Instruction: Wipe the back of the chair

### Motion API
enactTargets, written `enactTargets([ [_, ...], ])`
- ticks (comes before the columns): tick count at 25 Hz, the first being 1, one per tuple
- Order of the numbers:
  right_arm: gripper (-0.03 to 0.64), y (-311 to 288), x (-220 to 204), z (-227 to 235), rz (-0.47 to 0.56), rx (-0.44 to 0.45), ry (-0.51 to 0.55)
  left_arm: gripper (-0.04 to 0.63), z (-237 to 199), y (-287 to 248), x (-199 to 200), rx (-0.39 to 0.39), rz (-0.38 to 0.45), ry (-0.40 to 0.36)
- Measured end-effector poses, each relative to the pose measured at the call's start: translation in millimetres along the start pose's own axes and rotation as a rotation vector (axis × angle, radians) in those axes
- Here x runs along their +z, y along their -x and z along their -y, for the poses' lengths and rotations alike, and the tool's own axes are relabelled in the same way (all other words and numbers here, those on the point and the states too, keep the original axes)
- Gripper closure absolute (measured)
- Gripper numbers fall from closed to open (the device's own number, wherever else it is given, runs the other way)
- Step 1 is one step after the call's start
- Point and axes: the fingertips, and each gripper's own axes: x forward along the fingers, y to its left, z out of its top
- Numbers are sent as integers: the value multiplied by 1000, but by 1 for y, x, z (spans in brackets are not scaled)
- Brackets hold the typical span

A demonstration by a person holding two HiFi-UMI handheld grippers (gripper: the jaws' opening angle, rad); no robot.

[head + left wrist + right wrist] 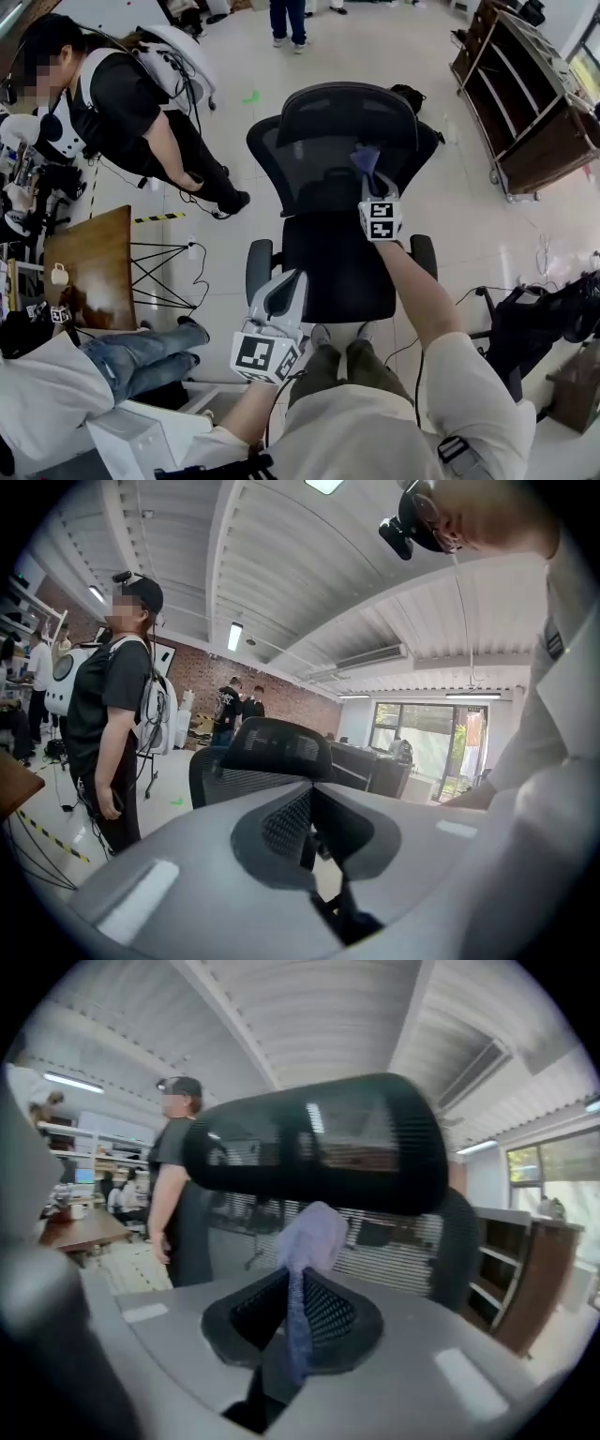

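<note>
Head view first, asks the onlooker: where does the chair stand, and where are you on it?

Me: the chair (326, 187) stands right in front of me, seat (337, 267) toward me, its mesh back (295, 155) upright beyond the seat with the headrest (347, 111) above; my right gripper (369, 176) reaches out over the seat and holds a bluish cloth (365, 157) up at the seat-facing side of that back, just below the headrest and a little right of its middle.

Onlooker: and the jaws?

Me: the right pair is closed on the cloth; in the right gripper view a strip of it runs down between them and a bunch pokes out ahead of the tips, with the mesh close behind; whether that bunch presses the mesh or hangs just off it, I cannot tell; my left gripper (284, 298) hangs low by the seat's front left corner, near the armrest (258, 267); its jaws are brought together with nothing between them.

Onlooker: how much is wiped, then?

Me: the mesh won't say; it looks the same dark all over, with no damp streak and no dust line; I judge the wiping to be in hand, cloth at the upper back; yet this fits a pass starting up there as well as one ending there; the rear face is out of sight in every view.
</note>
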Motion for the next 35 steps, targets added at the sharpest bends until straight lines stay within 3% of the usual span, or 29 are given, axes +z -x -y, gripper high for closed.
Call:
enactTargets([
  [2, 574, -18, 5, -102, 24, 161, 41, 538, -10, 8, 2, 33, 5, 2],
  [4, 574, -48, -8, -177, -19, 255, 38, 539, -20, 12, 4, 66, 10, -5],
  [6, 574, -85, -27, -208, -83, 278, 14, 538, -26, 4, 3, 108, 5, -9],
  [8, 574, -117, -43, -202, -132, 260, -11, 538, -31, -10, -1, 148, -5, -11],
  [11, 574, -134, -49, -166, -147, 212, -2, 538, -51, -15, -5, 185, -14, -4],
  [14, 574, -110, -59, -100, -155, 99, -22, 538, -68, -2, -8, 184, -19, 15],
  [20, 575, -13, -104, 118, -247, -202, -37, 538, -57, -12, -9, 115, -22, 25],
  [22, 575, 1, -99, 163, -245, -239, -59, 538, -49, -32, -11, 80, -28, 23],
  [24, 575, 0, -91, 164, -216, -211, -85, 539, -43, -49, -17, 62, -45, 31],
  [27, 577, -19, -87, 95, -158, -83, -164, 538, -40, -62, -23, 63, -61, 43],
  [31, 577, -64, -73, -71, -101, 167, -194, 538, -54, -62, -17, 107, -53, 43],
  [35, 577, -131, -84, -182, -145, 252, -164, 538, -86, -61, -22, 183, -48, 43],
])
